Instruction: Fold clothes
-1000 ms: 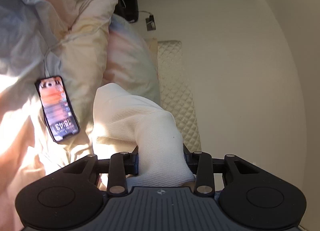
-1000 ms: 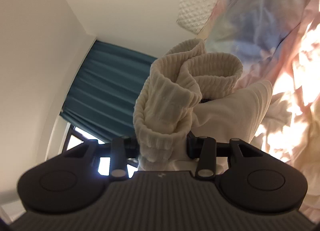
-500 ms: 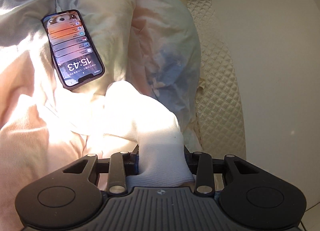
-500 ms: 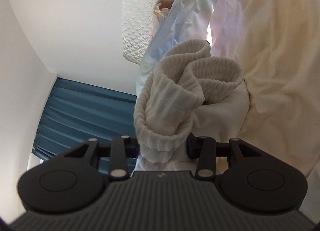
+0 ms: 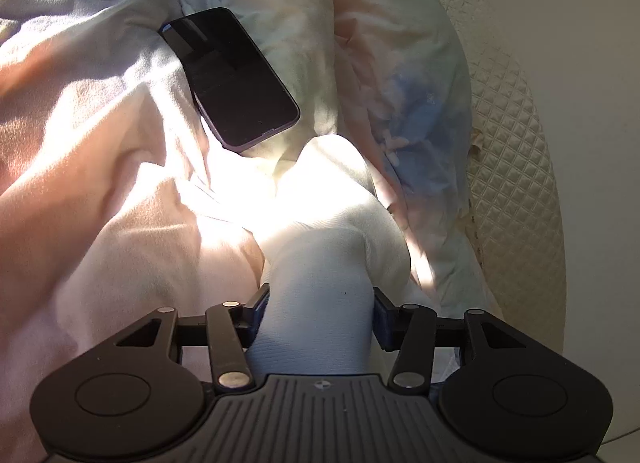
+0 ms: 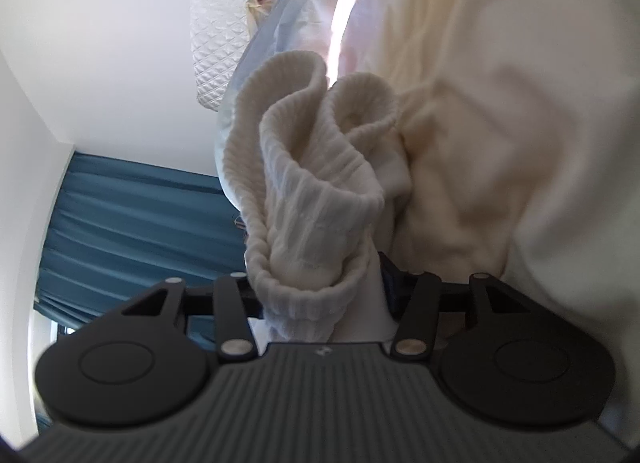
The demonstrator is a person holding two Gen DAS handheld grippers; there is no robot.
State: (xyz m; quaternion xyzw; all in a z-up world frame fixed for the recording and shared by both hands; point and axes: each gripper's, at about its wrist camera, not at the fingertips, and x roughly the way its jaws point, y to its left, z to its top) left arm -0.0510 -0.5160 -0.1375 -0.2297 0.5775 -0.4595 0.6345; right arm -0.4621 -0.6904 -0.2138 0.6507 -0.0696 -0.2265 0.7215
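Note:
A white sock (image 5: 320, 291) is clamped in my left gripper (image 5: 318, 313) by its smooth foot end and lies low over the rumpled bedding, lit by sun. My right gripper (image 6: 320, 295) is shut on the sock's ribbed cream cuff end (image 6: 316, 199), which bunches up in front of the jaws, close against the cream duvet (image 6: 500, 103). The fingertips of both grippers are hidden by the fabric.
A black phone (image 5: 232, 79) with a dark screen lies on the pastel duvet (image 5: 100, 143) just beyond the sock, a white cable running off it. A quilted cream headboard (image 5: 512, 143) and wall are at right. Teal curtains (image 6: 132, 223) show in the right wrist view.
Both grippers have moved down toward the bed with the sock. The phone screen, lit earlier, has gone dark. The right view now sits close against the duvet.

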